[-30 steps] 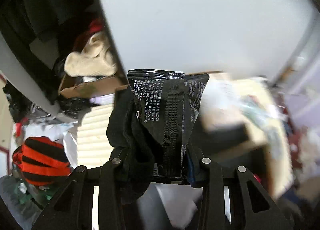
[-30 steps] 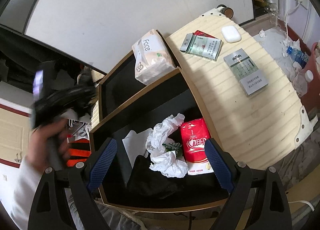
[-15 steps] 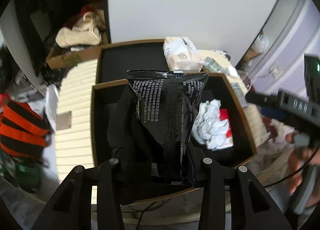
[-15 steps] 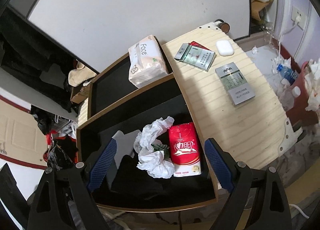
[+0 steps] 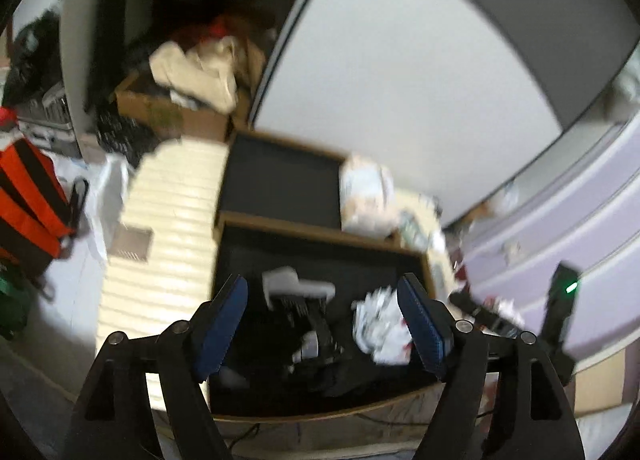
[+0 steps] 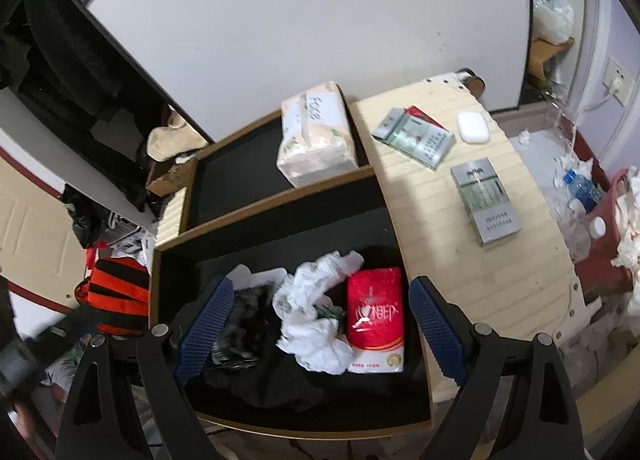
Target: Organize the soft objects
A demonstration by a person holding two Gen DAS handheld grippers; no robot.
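Now released, black packet (image 5: 308, 312) in tray (image 5: 320, 414), below just-opened left hand-held gripper (image 5: 326, 320).

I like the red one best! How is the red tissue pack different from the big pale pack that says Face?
The red tissue pack is bright red and slimmer; the Face pack is pale peach and bulkier. The red tissue pack lies in the near black bin, touching crumpled white paper; the Face pack sits in the far bin, at its right end. Both are soft, plastic-wrapped packs.

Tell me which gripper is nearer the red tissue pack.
Right, probably: the red tissue pack lies inside the right gripper's open fingers. The left gripper, jaws just opened and empty, points at the tray's middle, the pack off to its side.
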